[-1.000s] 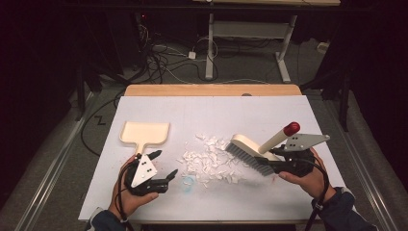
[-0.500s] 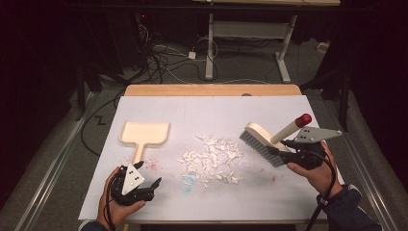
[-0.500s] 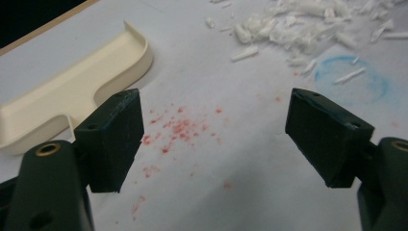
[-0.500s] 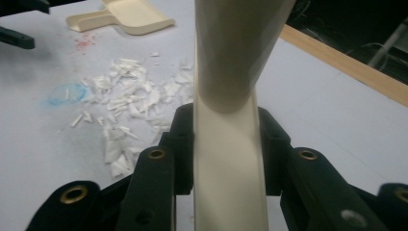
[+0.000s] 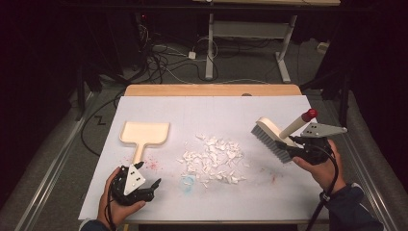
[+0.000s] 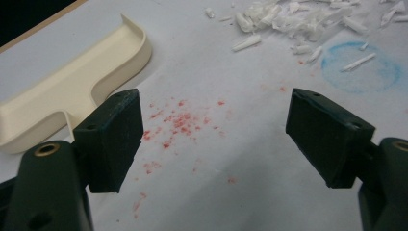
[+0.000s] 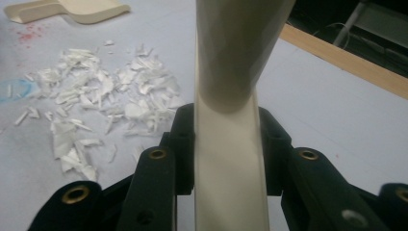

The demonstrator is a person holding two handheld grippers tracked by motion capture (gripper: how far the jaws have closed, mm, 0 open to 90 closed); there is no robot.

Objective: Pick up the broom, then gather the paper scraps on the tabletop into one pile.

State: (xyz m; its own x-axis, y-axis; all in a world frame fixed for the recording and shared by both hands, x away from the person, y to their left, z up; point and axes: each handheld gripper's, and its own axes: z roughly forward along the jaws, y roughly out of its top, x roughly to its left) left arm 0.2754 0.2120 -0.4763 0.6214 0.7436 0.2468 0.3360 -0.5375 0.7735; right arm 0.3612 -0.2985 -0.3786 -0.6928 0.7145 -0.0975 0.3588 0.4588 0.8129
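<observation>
Right gripper view: right claw (image 7: 226, 144) clamps brush (image 7: 231, 159) (bristles hidden); left claw (image 6: 216, 139) wide.

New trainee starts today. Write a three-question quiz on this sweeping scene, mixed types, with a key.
1. True or false: the right gripper is shut on the brush.
2. What lies between the dustpan and the brush? A) white scraps B) a cup C) a cloth
3. Fill in: the left gripper has its jaws ____, holding nothing.

Key: 1 true; 2 A, the white scraps; 3 open.
</observation>
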